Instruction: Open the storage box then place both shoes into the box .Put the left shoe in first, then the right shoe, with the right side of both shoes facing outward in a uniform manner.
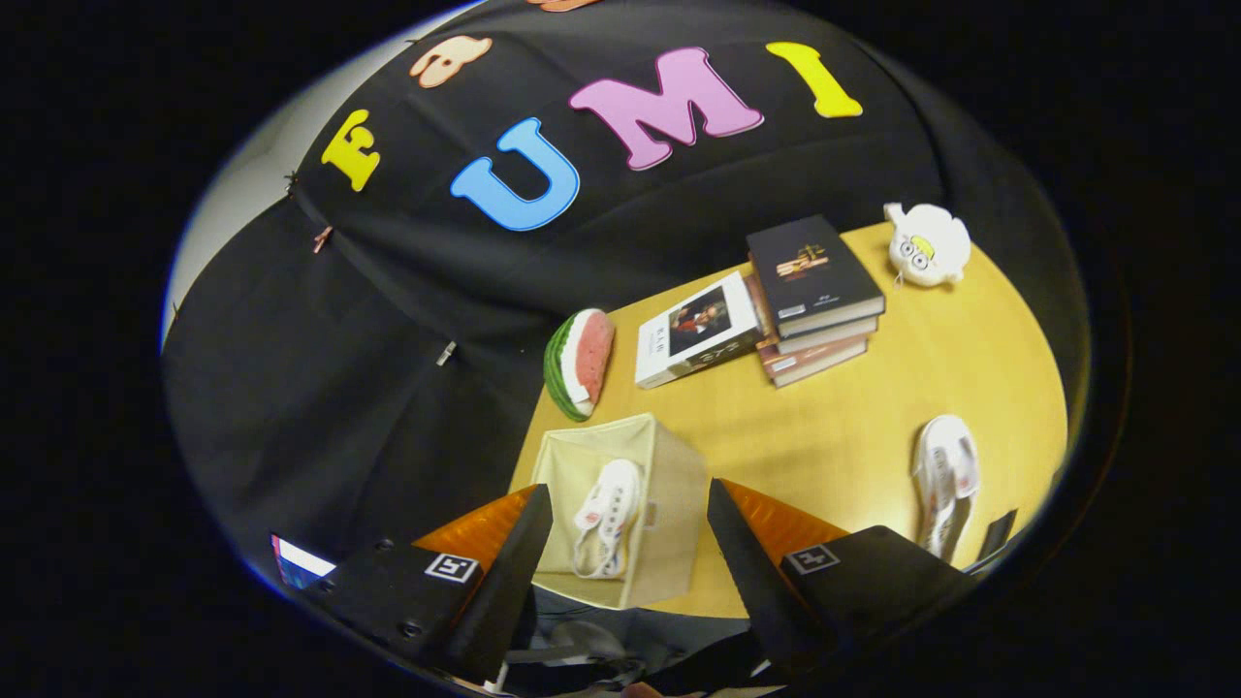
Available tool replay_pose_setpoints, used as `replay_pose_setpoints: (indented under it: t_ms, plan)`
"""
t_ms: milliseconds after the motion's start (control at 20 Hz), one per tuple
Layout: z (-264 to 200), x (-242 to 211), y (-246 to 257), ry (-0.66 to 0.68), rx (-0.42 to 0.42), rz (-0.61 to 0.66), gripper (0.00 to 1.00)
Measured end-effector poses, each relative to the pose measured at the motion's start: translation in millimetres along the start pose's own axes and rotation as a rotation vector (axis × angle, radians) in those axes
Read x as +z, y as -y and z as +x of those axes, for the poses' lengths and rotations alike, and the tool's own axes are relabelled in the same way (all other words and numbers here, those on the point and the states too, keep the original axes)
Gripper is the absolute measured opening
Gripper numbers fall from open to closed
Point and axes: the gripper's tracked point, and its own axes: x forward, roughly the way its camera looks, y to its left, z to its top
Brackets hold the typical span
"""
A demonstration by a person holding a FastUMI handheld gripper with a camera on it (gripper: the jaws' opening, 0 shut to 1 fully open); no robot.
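Note:
A beige fabric storage box (669, 465) stands open at the near left corner of the yellow table. One white shoe (609, 519) lies inside it on its side. My gripper (630, 528) hovers above the box with its fingers spread wide; it is open and holds nothing. The shoe in the box sits between the fingers, well below them. The second white shoe (945, 480) lies on the table (834, 427) to the right of the right finger, near the table's edge.
A watermelon-slice toy (580, 364) lies just beyond the box. A stack of books (814, 296) and a single white-covered book (698, 332) sit farther back. A white plush toy (928, 244) rests at the far right corner.

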Motion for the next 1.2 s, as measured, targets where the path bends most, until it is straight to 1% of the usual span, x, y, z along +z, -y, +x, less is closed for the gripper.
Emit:
replay_pose_setpoints:
  t_ms: [100,250,350,450,500,600,700,800,950,1100,1200]
  plan:
    - [-18.6,-3.7,54.3,0.034,-0.104,-0.136,0.98]
    - [-40.7,-18.6,140.1,0.046,-0.295,-0.342,0.99]
    - [-50.2,-35.7,188.1,0.011,-0.392,-0.412,0.98]
    - [-59.1,-58.6,236.4,-0.038,-0.456,-0.439,0.98]
    - [-57.9,-71.3,256.8,-0.06,-0.474,-0.433,0.97]
    - [-54.3,-94.7,287.4,-0.106,-0.498,-0.376,0.96]
    - [-45.1,-112.0,310.9,-0.135,-0.508,-0.327,0.97]
    - [-32.8,-125.2,331.6,-0.167,-0.519,-0.307,0.96]
    - [-11.2,-128.8,355.6,-0.188,-0.528,-0.279,0.96]
    - [14.2,-118.3,374.1,-0.158,-0.547,-0.241,0.95]
    - [31.0,-112.2,376.5,-0.116,-0.519,-0.178,0.94]
